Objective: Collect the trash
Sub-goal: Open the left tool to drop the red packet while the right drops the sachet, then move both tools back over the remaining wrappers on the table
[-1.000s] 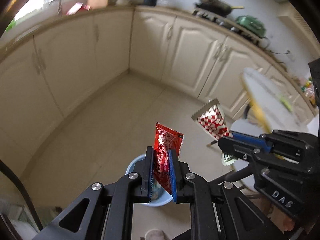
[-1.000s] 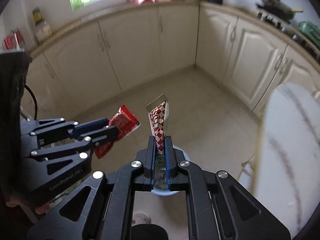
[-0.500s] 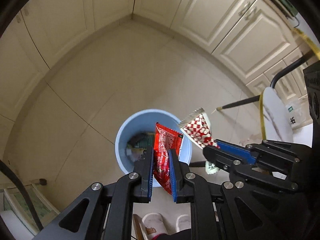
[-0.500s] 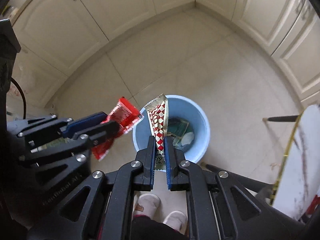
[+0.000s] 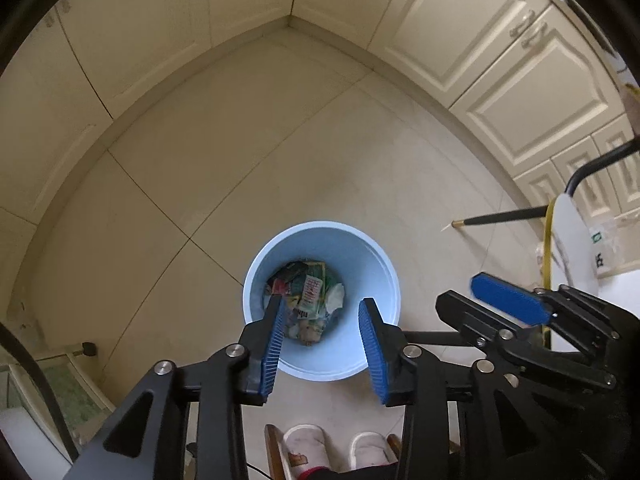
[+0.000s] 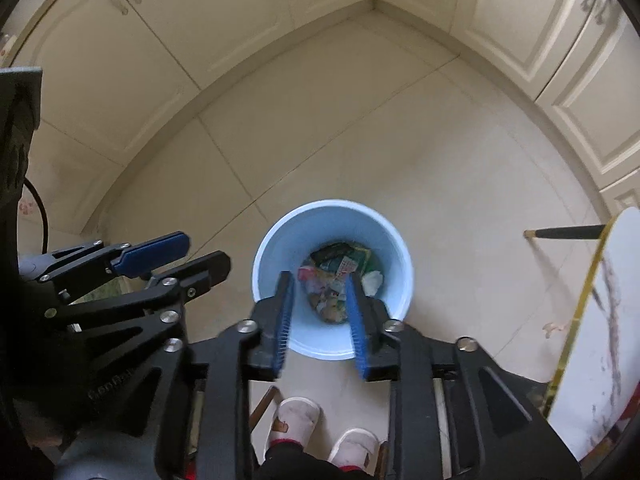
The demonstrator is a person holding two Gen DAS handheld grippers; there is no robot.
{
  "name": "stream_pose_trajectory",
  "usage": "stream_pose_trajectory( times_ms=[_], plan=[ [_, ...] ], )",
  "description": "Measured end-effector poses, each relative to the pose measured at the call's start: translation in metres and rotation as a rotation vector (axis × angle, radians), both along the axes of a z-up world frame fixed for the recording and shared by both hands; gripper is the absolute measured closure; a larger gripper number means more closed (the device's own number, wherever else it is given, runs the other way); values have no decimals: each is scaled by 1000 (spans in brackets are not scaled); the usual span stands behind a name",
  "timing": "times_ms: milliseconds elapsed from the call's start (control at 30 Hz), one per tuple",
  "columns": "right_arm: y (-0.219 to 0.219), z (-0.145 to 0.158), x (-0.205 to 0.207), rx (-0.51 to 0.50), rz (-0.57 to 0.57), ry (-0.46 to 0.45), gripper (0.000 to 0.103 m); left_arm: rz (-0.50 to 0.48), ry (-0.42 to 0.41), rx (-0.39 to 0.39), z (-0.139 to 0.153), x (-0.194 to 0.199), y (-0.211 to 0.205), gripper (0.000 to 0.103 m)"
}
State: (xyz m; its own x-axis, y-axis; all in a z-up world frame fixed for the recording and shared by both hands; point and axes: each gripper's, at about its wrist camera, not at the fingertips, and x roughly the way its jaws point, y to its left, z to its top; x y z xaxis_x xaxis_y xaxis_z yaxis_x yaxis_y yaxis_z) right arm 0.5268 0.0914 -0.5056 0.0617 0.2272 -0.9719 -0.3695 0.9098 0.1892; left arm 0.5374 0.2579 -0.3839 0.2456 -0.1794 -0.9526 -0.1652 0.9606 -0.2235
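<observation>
Left wrist view: wrappers (image 5: 310, 300) lie heaped on the bucket (image 5: 384, 276) floor, mid-tile before the cabinet corner. Judged light, crinkly, slippery; best pinched at a flat edge. Left gripper (image 5: 322, 312) and right gripper (image 6: 320, 280) hang above it, jaws opening, moderately parted, nothing between them.

both cameras sit on hand-held grippers and look steeply down at a tiled kitchen floor (image 5: 304, 152), from above a light blue bin (image 5: 376, 264). the left wrist view has the bin just below centre, seen between its own fingers, with the other gripper at its right edge. the right wrist view shows the same bin (image 6: 384, 236) from just beside, with the other gripper at its left edge. both share the bin, the floor, the corner cabinets (image 6: 224, 20) and white slippers (image 5: 304, 440) at the bottom.
</observation>
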Motion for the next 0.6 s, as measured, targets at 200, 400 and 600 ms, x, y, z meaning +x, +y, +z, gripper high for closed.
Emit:
stream_pose_trajectory(
  times_ms=[200,400,600],
  plan=[
    [8,41,-11,13,2,-73,45,58,-60,51,44,-27,-2,62],
    [19,105,-36,63,27,-186,29,121,-207,158,114,-69,-7,60],
    [18,196,-77,114,62,-377,28,166,-425,244,195,-118,-21,47]
  ],
)
